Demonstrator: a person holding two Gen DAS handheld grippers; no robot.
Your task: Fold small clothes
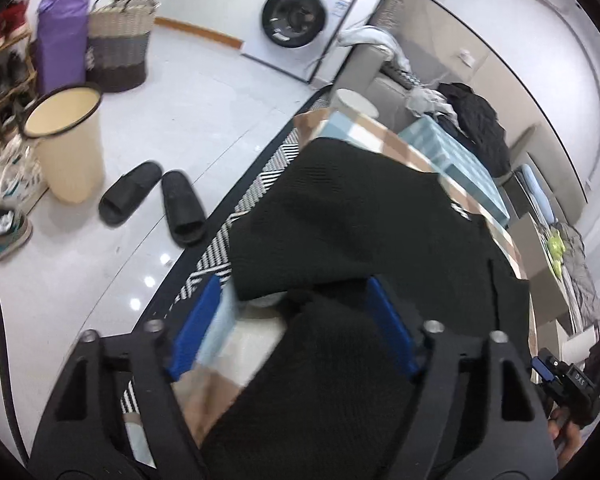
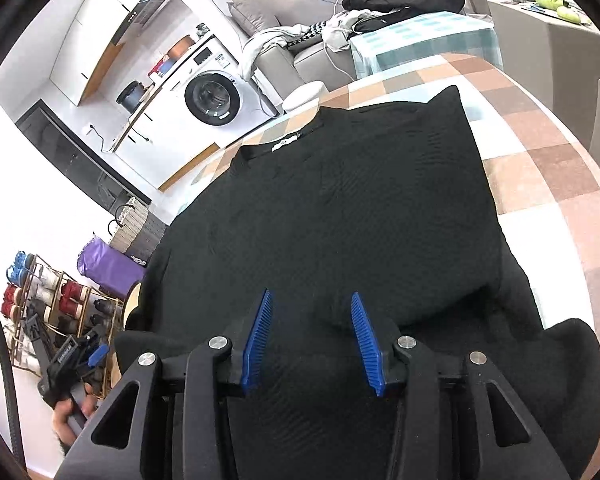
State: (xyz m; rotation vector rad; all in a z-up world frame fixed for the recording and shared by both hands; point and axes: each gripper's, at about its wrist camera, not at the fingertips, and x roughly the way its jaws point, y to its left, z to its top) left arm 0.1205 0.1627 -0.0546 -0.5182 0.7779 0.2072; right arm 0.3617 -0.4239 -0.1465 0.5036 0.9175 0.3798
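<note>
The black knit sweater [image 2: 340,208] lies collar-far on the checked tablecloth [image 2: 548,168]; right gripper [image 2: 312,336] hovers open over its near hem, left gripper [image 1: 296,328] open astride the left edge.

We are in a home, in a lived-in room that doubles as a laundry space. A front-loading washing machine [image 1: 300,20] stands against the wall, with a woven basket [image 1: 118,40] on the tiled floor nearby. 2 black slippers [image 1: 152,204] lie by a shoe rack [image 2: 48,304]. A grey sofa [image 2: 284,56] carries heaped clothes, and a checked cloth [image 2: 548,160] covers the table.
</note>
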